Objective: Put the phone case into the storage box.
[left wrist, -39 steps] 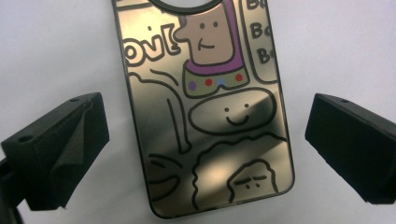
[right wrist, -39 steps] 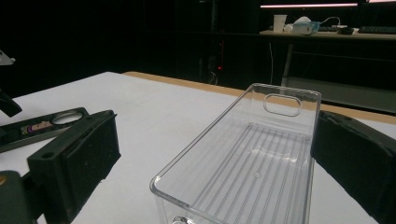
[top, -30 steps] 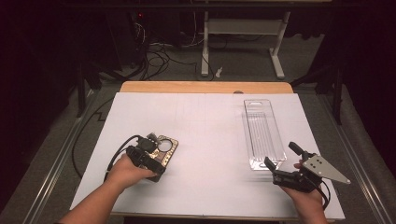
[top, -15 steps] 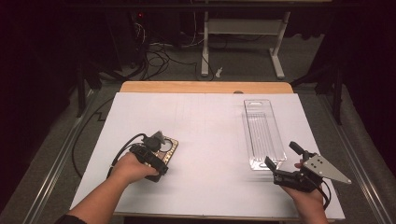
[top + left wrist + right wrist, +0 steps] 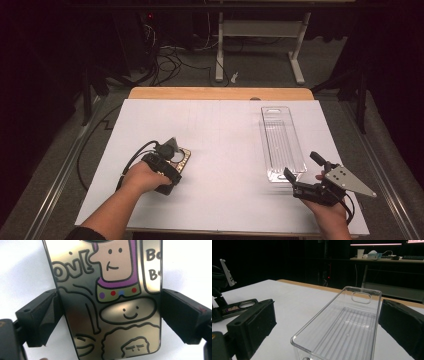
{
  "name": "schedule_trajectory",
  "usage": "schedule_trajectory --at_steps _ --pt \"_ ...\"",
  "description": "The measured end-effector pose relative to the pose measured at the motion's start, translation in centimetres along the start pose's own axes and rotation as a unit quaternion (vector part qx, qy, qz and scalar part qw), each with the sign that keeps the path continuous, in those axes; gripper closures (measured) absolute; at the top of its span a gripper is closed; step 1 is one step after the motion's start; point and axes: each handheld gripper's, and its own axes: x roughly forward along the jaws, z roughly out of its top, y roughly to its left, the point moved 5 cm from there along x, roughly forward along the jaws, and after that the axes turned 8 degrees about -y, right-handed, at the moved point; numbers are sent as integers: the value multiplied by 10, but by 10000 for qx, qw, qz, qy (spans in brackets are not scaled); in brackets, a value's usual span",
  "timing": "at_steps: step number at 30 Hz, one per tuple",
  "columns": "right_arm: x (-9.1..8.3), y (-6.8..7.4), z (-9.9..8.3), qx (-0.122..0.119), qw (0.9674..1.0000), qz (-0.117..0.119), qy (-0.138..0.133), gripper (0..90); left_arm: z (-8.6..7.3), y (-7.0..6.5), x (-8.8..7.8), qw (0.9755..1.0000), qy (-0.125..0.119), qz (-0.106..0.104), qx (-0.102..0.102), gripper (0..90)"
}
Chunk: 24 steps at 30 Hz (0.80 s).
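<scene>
A shiny gold phone case (image 5: 110,290) printed with cartoon figures lies flat on the white table sheet (image 5: 225,135). My left gripper (image 5: 110,312) points down over it. Its jaws have just been closing, the case is between them, and both pads meet its long edges. The high view has the case (image 5: 182,156) poking out ahead of the left gripper (image 5: 167,157). A long clear plastic tray (image 5: 281,142) lies at the right, with nothing in it. My right gripper (image 5: 300,165) stands open at the near end of the tray (image 5: 342,327), with its jaws wide on either side of that end.
The white sheet covers a wooden table whose bare far edge (image 5: 220,93) shows at the back. Beyond it stand a metal frame (image 5: 260,35) and loose cables (image 5: 170,55) on the floor. A black cable (image 5: 132,160) loops from the left gripper.
My left hand has edged forward over the case and now covers more of it. The right hand and the tray have kept still.
</scene>
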Motion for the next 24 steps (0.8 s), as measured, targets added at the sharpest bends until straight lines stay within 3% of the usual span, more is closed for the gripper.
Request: schedule_trajectory --at_steps 24 --pt "3 5 -1 -34 10000 44 32 16 -2 0 3 9999 -152 9 -2 106"
